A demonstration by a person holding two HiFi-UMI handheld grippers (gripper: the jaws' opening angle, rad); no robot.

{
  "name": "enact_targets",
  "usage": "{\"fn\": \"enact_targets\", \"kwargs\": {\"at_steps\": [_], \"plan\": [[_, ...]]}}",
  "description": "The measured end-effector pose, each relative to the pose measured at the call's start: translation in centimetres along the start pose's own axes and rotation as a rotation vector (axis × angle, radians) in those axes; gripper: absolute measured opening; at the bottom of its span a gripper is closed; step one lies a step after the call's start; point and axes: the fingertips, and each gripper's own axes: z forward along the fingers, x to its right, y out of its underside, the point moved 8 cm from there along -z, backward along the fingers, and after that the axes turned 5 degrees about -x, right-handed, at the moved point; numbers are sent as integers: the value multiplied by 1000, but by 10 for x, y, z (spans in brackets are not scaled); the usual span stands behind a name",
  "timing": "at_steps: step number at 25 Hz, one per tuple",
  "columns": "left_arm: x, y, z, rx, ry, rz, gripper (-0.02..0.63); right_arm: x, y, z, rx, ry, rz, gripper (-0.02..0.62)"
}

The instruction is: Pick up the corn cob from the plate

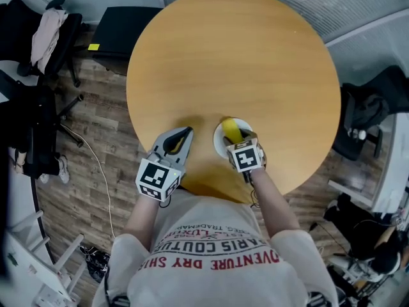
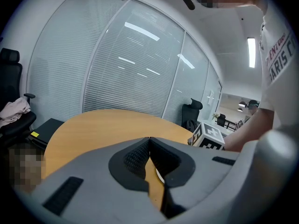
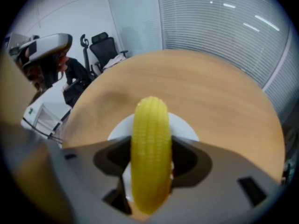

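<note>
A yellow corn cob (image 1: 232, 132) lies on a small white plate (image 1: 219, 143) near the front edge of the round wooden table (image 1: 236, 56). My right gripper (image 1: 238, 139) points steeply down over the plate. In the right gripper view the corn cob (image 3: 150, 134) stands lengthwise between the jaws of the right gripper (image 3: 150, 168), which are open around it; slivers of white plate (image 3: 185, 128) show beside the cob. My left gripper (image 1: 187, 133) rests to the left of the plate, shut and empty, its tips meeting in the left gripper view (image 2: 149, 140).
Office chairs (image 1: 45, 37) and a black cabinet (image 1: 121, 27) stand left of the table, more chairs (image 1: 367, 114) on the right. A person's torso and arms fill the near side. Glass walls with blinds (image 2: 126, 69) lie beyond the table.
</note>
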Motion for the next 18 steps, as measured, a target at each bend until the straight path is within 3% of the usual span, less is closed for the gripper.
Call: {"fn": "enact_targets", "kwargs": {"at_steps": [5, 18], "plan": [[4, -5, -4, 4, -6, -3, 34, 2, 3, -11, 33, -34, 47, 268], [40, -54, -5, 102, 37, 135, 34, -1, -19, -130, 466, 3, 109, 268]]}}
